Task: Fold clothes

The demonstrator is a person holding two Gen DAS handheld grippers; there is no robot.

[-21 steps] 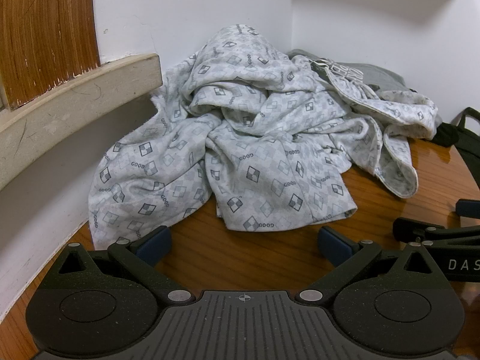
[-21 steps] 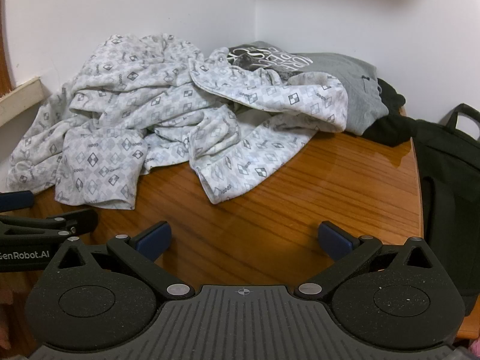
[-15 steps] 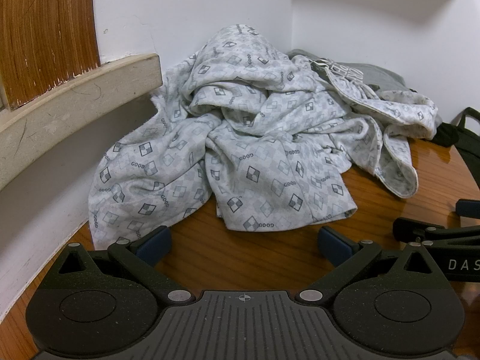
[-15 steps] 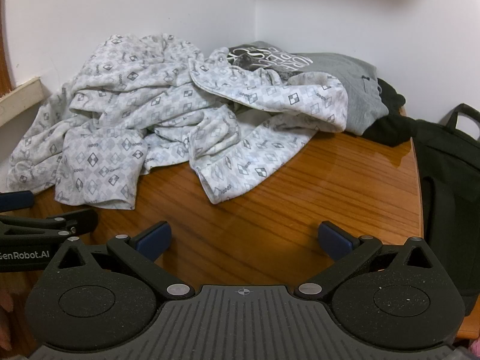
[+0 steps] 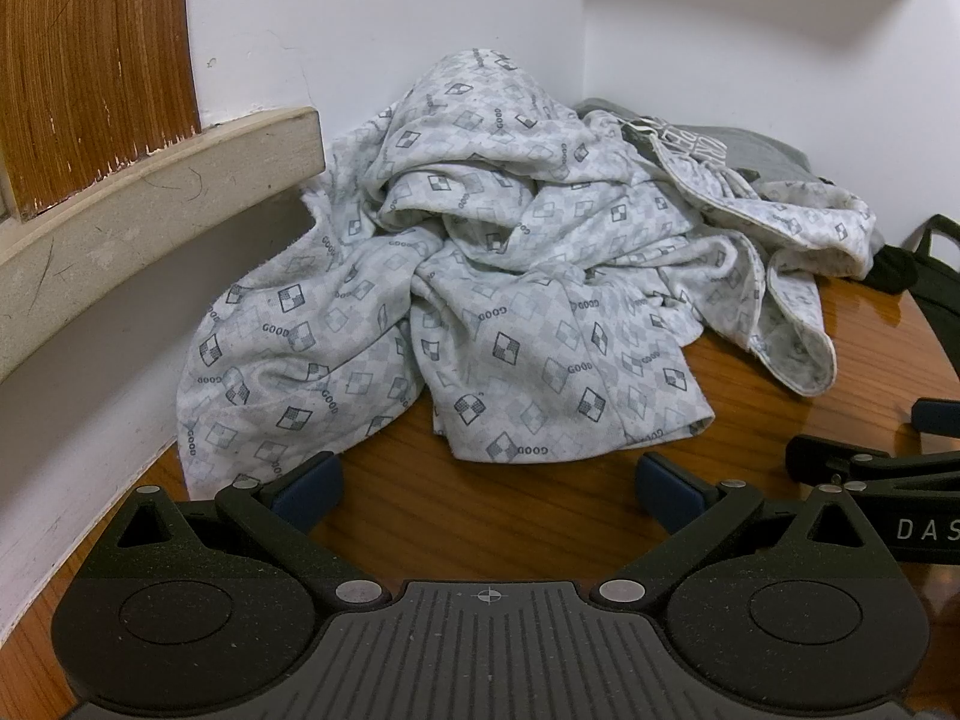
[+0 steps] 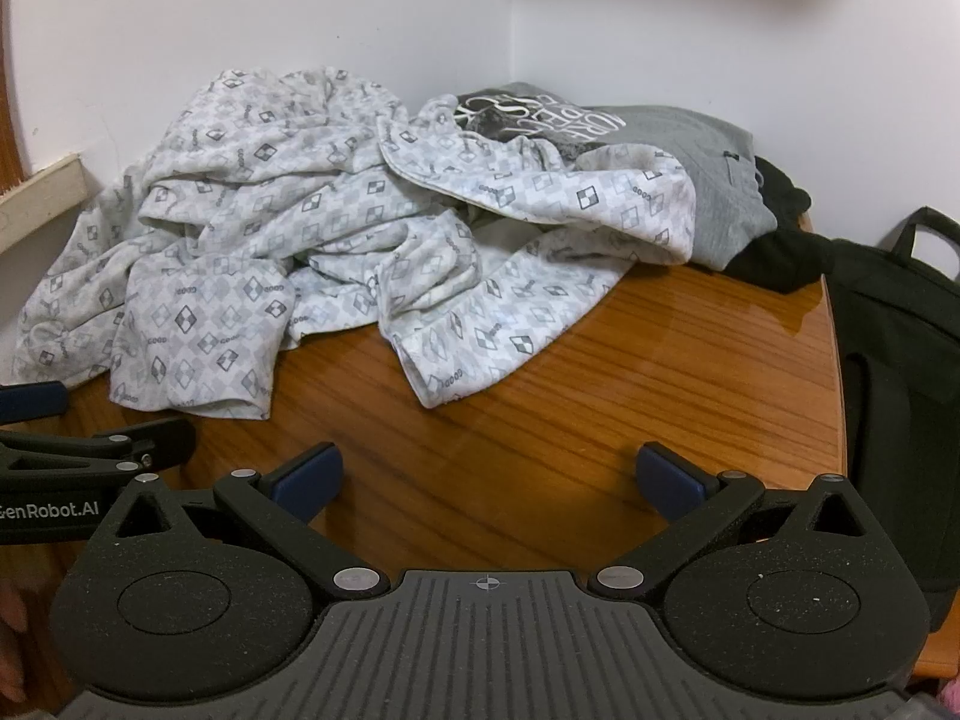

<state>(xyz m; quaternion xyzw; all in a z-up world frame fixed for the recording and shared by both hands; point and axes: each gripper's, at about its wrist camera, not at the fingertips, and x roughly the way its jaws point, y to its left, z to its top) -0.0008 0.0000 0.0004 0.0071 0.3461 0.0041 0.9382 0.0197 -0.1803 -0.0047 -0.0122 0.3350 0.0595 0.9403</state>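
A crumpled white garment with a grey diamond print (image 5: 510,300) (image 6: 336,252) lies heaped in the corner of the wooden table (image 5: 492,516) (image 6: 630,396). Behind it sits a grey garment with printed lettering (image 6: 672,144) (image 5: 750,147), partly covered by the white one. My left gripper (image 5: 489,489) hovers over bare wood just short of the white garment's near hem, its blue pads wide apart and nothing between them. My right gripper (image 6: 489,477) stands open in the same way, a little back from the hem. Each gripper shows at the edge of the other's view.
White walls close the corner behind the pile. A beige ledge (image 5: 150,180) with a wood panel above runs along the left. A black bag (image 6: 900,372) leans at the table's right edge, and a dark cloth (image 6: 780,252) lies beside the grey garment.
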